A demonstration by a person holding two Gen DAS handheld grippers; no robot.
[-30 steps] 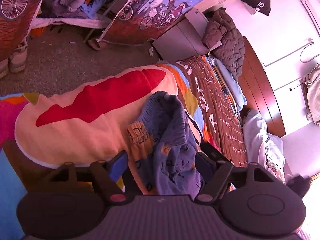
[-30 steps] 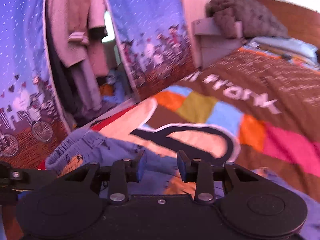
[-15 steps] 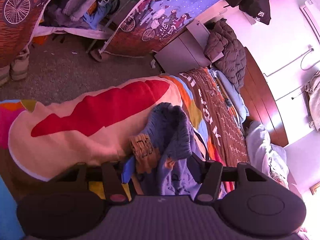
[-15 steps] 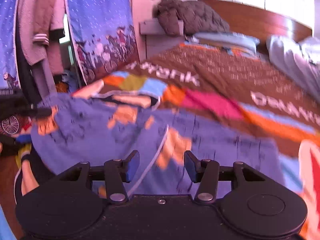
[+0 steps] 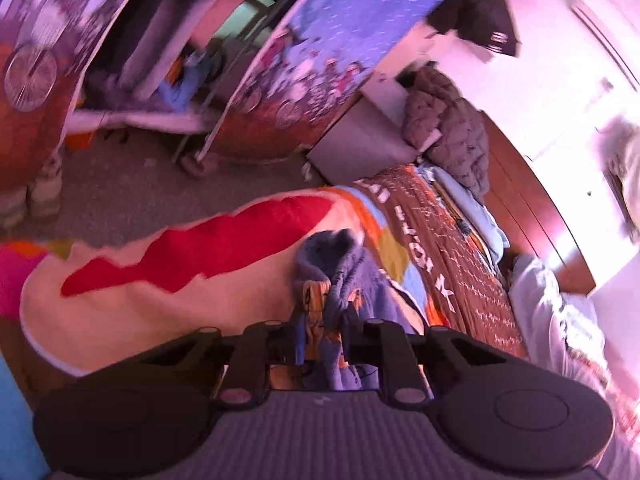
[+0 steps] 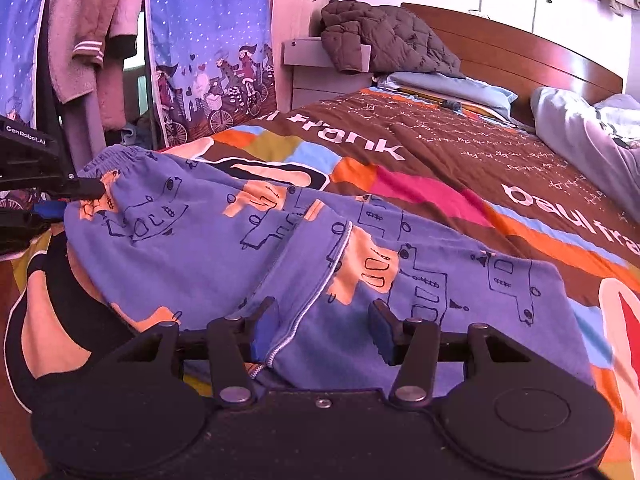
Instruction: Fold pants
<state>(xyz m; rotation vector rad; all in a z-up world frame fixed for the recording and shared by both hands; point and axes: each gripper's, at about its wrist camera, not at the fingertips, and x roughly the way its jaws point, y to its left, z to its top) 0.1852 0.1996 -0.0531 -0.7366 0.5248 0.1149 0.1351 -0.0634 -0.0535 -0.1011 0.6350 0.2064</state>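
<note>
Blue pants (image 6: 280,240) with orange car prints lie spread across the colourful bedspread (image 6: 440,184), waistband at the left, a white-edged seam running to the near edge. My left gripper (image 5: 320,340) is shut on the bunched waistband of the pants (image 5: 340,280); it also shows at the left edge of the right wrist view (image 6: 80,196), pinching that waistband. My right gripper (image 6: 320,328) is open, its blue-padded fingers astride the near part of the pants over the seam, holding nothing.
A wooden headboard (image 6: 520,52), pillows and a grey quilt (image 6: 580,132) lie at the far end. A brown padded jacket (image 6: 384,40) sits on a grey nightstand. A curtained wardrobe with hanging clothes (image 6: 92,40) stands left of the bed. Floor (image 5: 160,184) lies beyond the bed edge.
My left gripper has closed on the waistband. My right gripper has swung over the spread pants and opened wider above the seam.
</note>
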